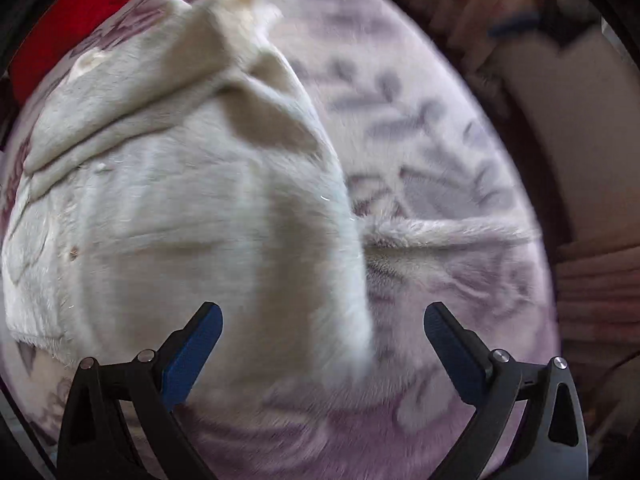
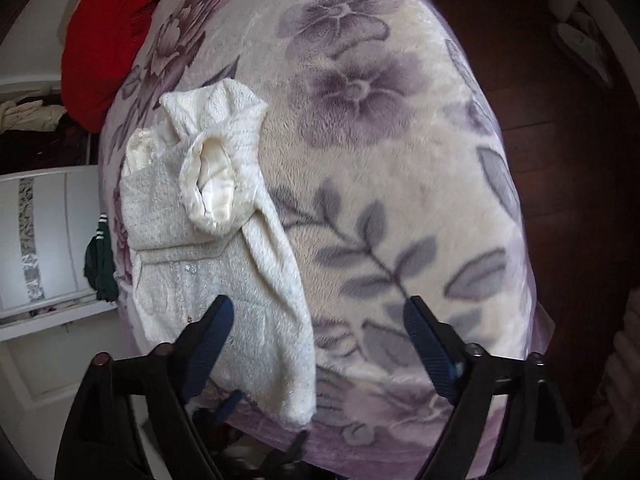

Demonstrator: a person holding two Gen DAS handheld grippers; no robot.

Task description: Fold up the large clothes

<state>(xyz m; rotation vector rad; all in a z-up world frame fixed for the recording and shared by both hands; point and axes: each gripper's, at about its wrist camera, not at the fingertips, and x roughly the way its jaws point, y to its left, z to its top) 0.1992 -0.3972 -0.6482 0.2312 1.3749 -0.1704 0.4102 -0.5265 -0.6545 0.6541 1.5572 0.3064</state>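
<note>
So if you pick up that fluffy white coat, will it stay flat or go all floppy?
Probably floppy: the white coat already lies in soft folds, with a sleeve curled over on the floral blanket. Its furry pile looks thick, so likely a bit heavy and bulky. The satin-looking lining inside the cuff may slip.

The left wrist view is taken from low and close over the cream garment [image 1: 192,216], looking forward along the left gripper [image 1: 322,320], whose spread fingers frame the bottom edge; the picture is blurred. The right wrist view is taken from higher and farther back, past the right gripper [image 2: 318,312], so the whole garment [image 2: 216,232] is seen. Shared by both views are the garment, the flowered blanket [image 1: 440,160] [image 2: 400,160] and a red cloth [image 1: 76,20] [image 2: 108,40] at the far left.
</note>
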